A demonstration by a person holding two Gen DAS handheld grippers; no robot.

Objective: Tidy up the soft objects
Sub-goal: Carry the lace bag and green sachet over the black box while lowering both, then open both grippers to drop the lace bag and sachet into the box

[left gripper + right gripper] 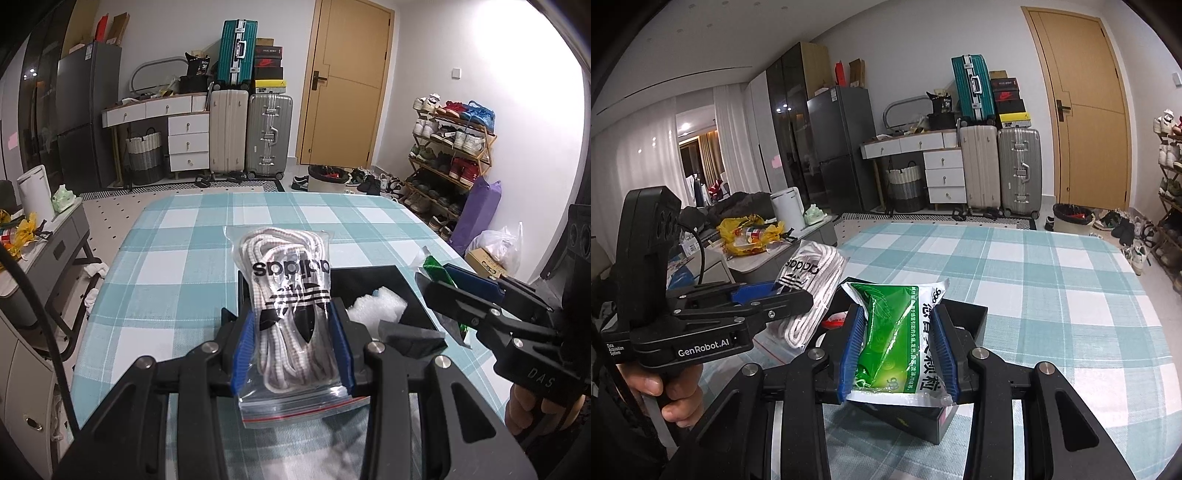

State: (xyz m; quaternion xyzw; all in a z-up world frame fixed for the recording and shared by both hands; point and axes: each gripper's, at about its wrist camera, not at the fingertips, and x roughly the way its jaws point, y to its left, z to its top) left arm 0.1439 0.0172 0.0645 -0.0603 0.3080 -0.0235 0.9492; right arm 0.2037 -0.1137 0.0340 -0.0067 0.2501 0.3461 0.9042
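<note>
My left gripper (293, 321) is shut on a clear zip bag of white laces (288, 295) with a black adidas logo, held above the left part of a black box (417, 291). The bag also shows in the right wrist view (809, 291), as does the left gripper (786, 295). My right gripper (899, 332) is shut on a green and white sachet (897, 332), held over the black box (967, 317). In the left wrist view the right gripper (439, 280) is at the right with the green sachet (436, 269) between its fingers. White bubble wrap (376, 308) lies inside the box.
The box sits on a table with a teal and white checked cloth (184, 266). A grey foam block (410, 336) rests at the box's near edge. Behind the table are suitcases (269, 133), a door, a shoe rack (450, 155) and a side table with clutter (750, 236).
</note>
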